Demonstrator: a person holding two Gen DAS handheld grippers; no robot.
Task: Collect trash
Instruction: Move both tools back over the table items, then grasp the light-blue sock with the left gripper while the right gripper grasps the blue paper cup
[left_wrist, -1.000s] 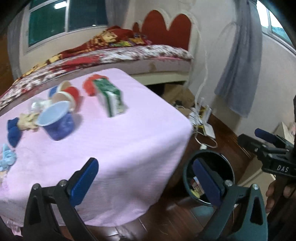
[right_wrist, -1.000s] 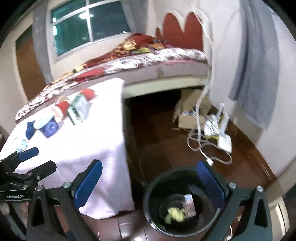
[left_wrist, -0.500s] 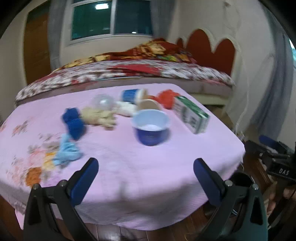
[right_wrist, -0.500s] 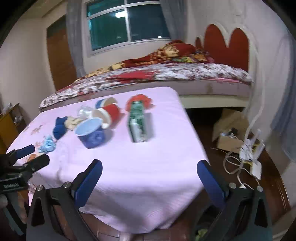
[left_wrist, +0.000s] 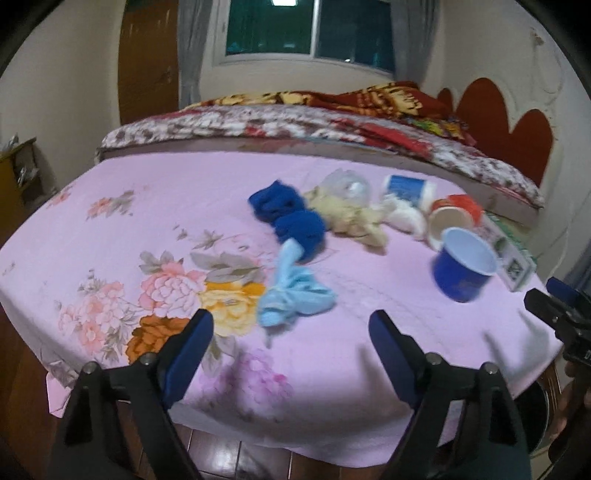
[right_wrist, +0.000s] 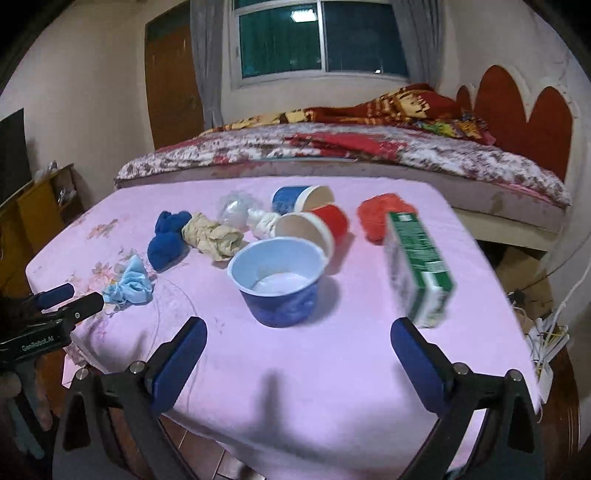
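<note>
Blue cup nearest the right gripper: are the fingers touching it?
Apart. The right wrist view shows bare pink cloth between the blue cup and the right gripper, whose fingers stand open, empty.

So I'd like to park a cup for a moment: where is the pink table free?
The near strip of the pink cloth, in front of the blue cup, is bare. So is the far left by the bed. The middle row, blue cloth to green carton, is crowded.

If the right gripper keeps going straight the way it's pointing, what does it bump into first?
Probably the blue cup: it stands upright on the pink cloth straight ahead of the open right gripper, nearest to it. The green carton sits off to the right. Depth is hard to judge.
</note>
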